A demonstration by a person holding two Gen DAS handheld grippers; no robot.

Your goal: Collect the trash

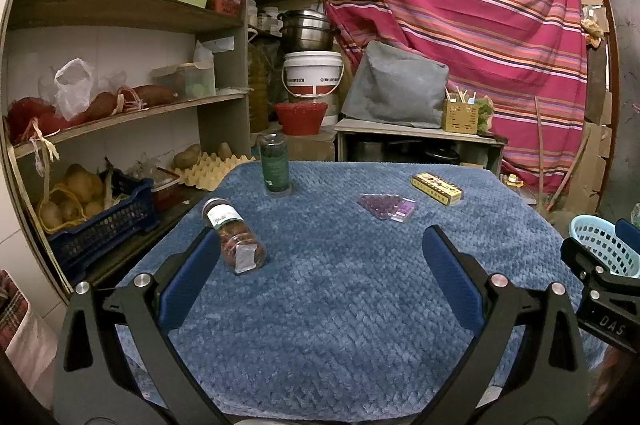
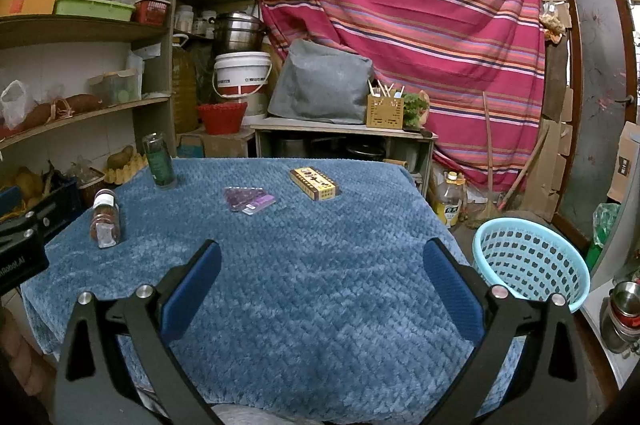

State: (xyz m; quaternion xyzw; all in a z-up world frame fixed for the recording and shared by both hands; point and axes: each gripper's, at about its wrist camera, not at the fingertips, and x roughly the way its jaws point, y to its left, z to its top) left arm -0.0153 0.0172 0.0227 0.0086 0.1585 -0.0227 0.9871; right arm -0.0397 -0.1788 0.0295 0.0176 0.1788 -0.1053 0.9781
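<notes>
Four items we note on the table [image 2: 320,285]: jars [image 1: 236,239] at its left edge; both grippers [image 1: 320,249] [image 2: 322,257] spread wide, empty.

Quilted plush blue tablecloth [image 2: 304,265]; perforated glossy plastic basket [image 2: 532,257].

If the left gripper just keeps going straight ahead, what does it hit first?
Probably the purple packet. The left gripper is open over bare blue cloth, and the packet lies ahead, slightly right of centre. The lying jar sits by the left finger, likely just outside. Depth is uncertain.
</notes>
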